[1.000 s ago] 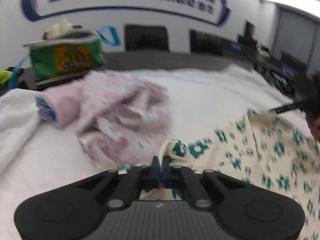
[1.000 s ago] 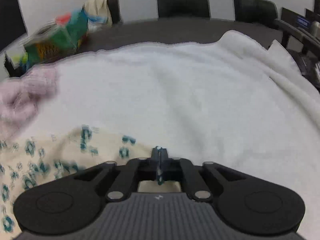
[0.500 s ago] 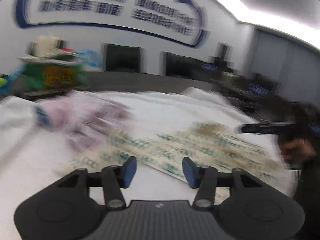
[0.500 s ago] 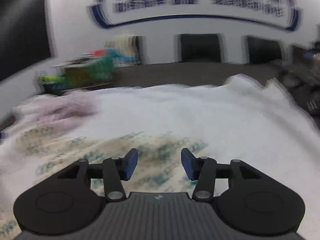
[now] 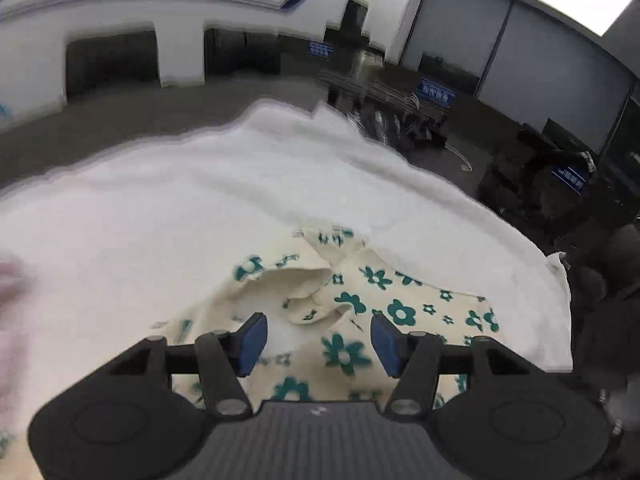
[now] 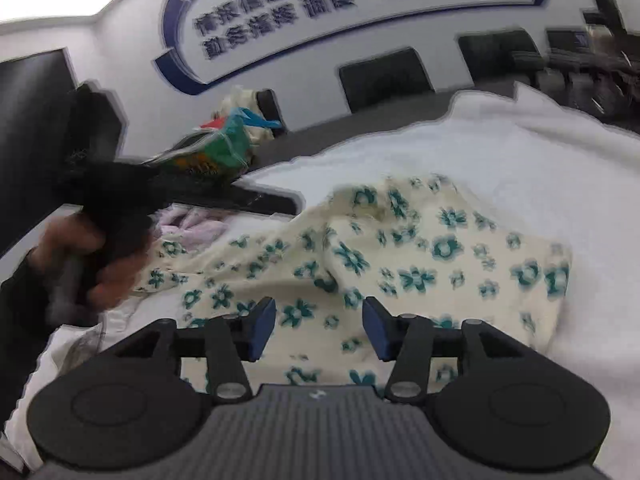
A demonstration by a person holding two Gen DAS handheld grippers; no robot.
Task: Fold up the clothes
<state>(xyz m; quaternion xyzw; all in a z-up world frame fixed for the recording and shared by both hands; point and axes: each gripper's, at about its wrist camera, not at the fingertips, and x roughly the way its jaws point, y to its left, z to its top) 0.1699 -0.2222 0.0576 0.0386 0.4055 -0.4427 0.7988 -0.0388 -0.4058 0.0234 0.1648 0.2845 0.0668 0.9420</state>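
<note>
While both claws hang above the cloth with nothing between their fingers, the cream garment (image 5: 352, 308) with teal flowers lies rumpled on the white blanket (image 5: 168, 216) that covers the table. From the left wrist view, the left gripper (image 5: 318, 338) has its jaws spread wide, the blue pads (image 5: 252, 338) standing well apart, and a bunched, folded-over part of the garment sits just ahead of the gap between them. The garment runs from below this gripper toward the right, near the right edge of the blanket. At the far left edge of that view a blurred pink patch (image 5: 10, 292) shows, too smeared to make out. From the right wrist view, the right gripper (image 6: 319, 328) is likewise spread open and empty, its blue pads (image 6: 264, 328) apart over the near edge of the garment (image 6: 400, 248), which lies in soft ridges with one raised fold running down its middle. To the left in that view a hand (image 6: 80, 256) grips the dark handle of the other gripper (image 6: 180, 192), which reaches out over the left end of the garment. Just behind it lies a pink cloth (image 6: 192, 228), touching the floral garment's far left part. Farther back a green bag (image 6: 212, 152) stuffed with things stands on the dark tabletop (image 6: 360, 128) beyond the blanket's edge, and dark chairs (image 6: 384, 78) line the white wall with blue lettering (image 6: 280, 8)
</note>
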